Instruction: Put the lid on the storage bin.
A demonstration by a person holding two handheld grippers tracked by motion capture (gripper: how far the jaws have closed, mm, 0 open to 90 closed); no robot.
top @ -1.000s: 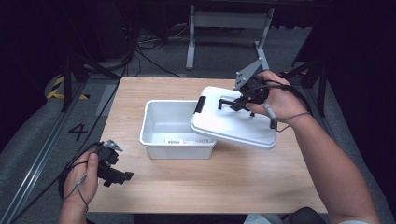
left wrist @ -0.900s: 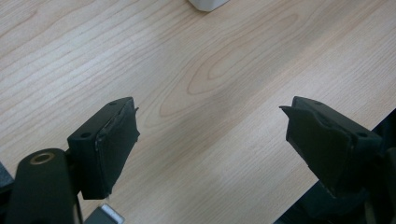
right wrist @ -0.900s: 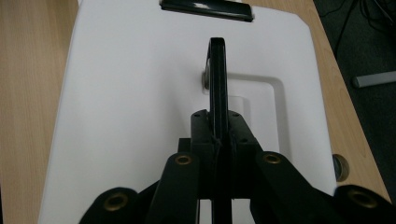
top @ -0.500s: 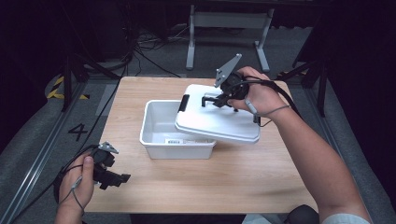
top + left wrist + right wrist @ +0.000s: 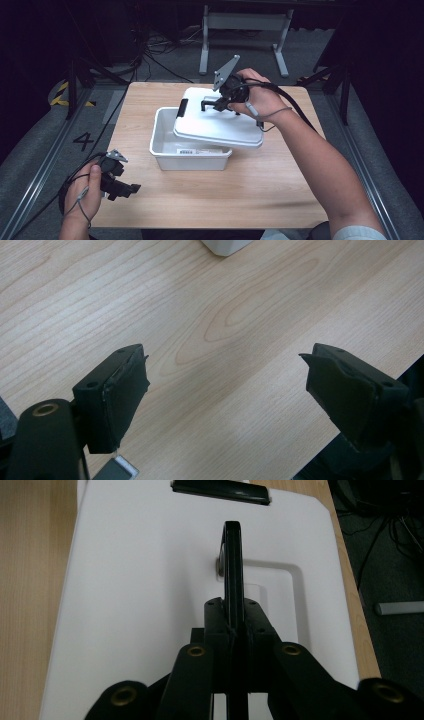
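- table [image 5: 200, 200]: light wood top, seen from above; dark floor w/ cables around it.
- bin [image 5: 165, 145]: white, rectangular, open-topped, near centre of table, sitting flat. barcode label on its near wall.
- lid [image 5: 215, 125]: white, tilted, lying across the bin's right half and overhanging its right side. far-right edge higher than near-left edge. left part of bin interior uncovered.
- lid latch [image 5: 182, 107]: black clip on lid's left end, above the bin's far wall (also at top of right gripper view [image 5: 220, 491]).
- handle [image 5: 232, 560]: thin black bar standing up from a recess in mid-lid, seen edge-on in right gripper view.
- right gripper [image 5: 212, 105]: over the lid's far part, held in right hand [image 5: 257, 97]; grey plate angled up on top. jaws together, clamped on the handle, which runs straight out between them in right gripper view [image 5: 233, 625].
- left gripper [image 5: 131, 189]: at near-left corner of table, well apart from bin, held in left hand [image 5: 82, 192]; cable loops around the hand.
- left gripper view: jaws wide apart [image 5: 220, 390], nothing between them, bare wood grain beneath. a white corner of the bin [image 5: 225, 246] at top edge.
- contact btw lid and bin rim: lid looks to rest on near-right rim, but cannot tell for sure.
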